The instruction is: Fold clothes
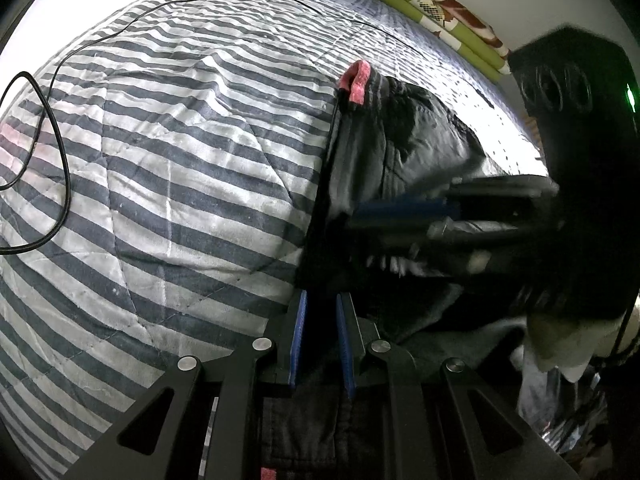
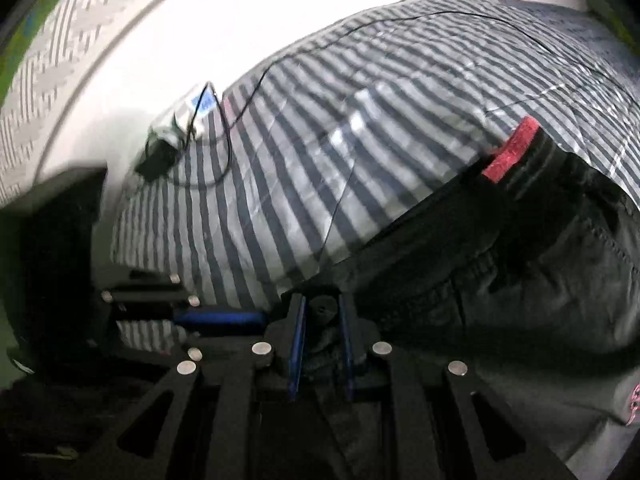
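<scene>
The dark garment (image 1: 400, 152) lay on the striped quilt (image 1: 160, 160), and everything else is best placed against it. In the left wrist view the left gripper (image 1: 322, 320) sat at the garment's near edge, its blue pads (image 1: 301, 336) drawn close with a fold of the black cloth clenched between them. The garment ran away from that grip toward a red trim band (image 1: 356, 84) at its far end, with the bare stripes of the quilt spreading off to the side of it. Beyond the garment, at the far edge of the bed, lay a folded green blanket (image 1: 420, 0) — well apart from the cloth. A thin black cable (image 1: 48, 120) looped over the quilt on the side away from the garment. The right gripper (image 1: 404, 216) reached in across the garment, blurred, one blue pad showing. In the right wrist view the right gripper (image 2: 322, 320) was likewise nipped tight on a bunched lump of the dark garment (image 2: 540, 260), the cloth wedged between its pads. The red trim band (image 2: 512, 148) stood at the garment's far edge, where it met the striped quilt (image 2: 320, 140). The left gripper (image 2: 220, 316) lay just beside that grip, on the side away from the garment's bulk. Further off across the quilt — near its edge — sat a small dark device (image 2: 160, 152) with the cable (image 2: 228, 136) running to it.
</scene>
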Tool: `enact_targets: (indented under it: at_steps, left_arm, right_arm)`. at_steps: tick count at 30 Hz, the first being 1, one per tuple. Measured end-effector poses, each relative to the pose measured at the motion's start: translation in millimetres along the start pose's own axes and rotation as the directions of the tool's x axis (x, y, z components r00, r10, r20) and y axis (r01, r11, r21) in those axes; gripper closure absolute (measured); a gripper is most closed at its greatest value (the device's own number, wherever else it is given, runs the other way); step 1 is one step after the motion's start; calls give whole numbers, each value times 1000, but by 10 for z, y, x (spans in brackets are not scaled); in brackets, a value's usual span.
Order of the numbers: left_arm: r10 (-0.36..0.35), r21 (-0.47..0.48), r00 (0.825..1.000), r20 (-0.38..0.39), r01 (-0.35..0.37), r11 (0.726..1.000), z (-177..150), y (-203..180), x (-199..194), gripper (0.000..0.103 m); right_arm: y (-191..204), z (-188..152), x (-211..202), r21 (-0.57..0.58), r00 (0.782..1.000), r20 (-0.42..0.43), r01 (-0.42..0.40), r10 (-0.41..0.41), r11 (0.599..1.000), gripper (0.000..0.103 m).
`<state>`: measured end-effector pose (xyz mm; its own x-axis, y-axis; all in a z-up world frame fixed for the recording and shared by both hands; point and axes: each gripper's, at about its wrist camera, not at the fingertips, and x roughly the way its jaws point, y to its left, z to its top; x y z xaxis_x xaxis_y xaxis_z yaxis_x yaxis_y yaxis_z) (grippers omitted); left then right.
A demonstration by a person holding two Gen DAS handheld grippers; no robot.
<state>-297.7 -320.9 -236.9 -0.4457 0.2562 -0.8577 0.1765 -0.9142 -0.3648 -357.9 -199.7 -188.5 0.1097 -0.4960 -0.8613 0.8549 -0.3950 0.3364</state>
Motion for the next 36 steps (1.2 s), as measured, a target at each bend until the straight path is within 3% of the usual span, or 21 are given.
enact_targets:
  at_steps: [4,7,12,17,20,24,29,33,36]
  left_arm:
    - [-1,0,1000,1,1,1000,-4,-3,4,87]
    - [-2,-1,1000,1,2,1000,-3,-5,10,87]
    - [-4,-5,1000,1,4,1000,22,4,29,87]
    - [-1,-1,1000,3,1,1000,10,-12,23,87]
    - [-4,-3,1000,3,4,1000,0,-8,19,87]
    - [-5,-3,1000,2,5,1000,1,-5,22,87]
    - [-2,2,1000,3,2,1000,-3,-5,23,87]
    - [-8,-3,1000,1,8,1000,-34,33,-14,87]
    - [-7,-4,1000,1,7,1000,-41,34,-21,87]
  right_arm:
    - [235,-138,72,-156,990,37,141,-137,978,88]
    - [429,-243,136,-298,953,123,301,-277,906,88]
    - [372,-224,166,-298,939,166,340,-303,892,88]
    - [158,-49,128,-204,970,120,231,-210,951,88]
    - [-49,19,13,-65,988,105,118,-111,991,83]
    - [-243,55,-121,37,992,124,13,-18,999,83]
    - [-236,61,-124,44,994,112,2,-7,999,83]
    - [-48,-16,-30,-55,999,41,-1,3,998,82]
    - [-97,-6,-129,-21,996,86,-37,38,999,82]
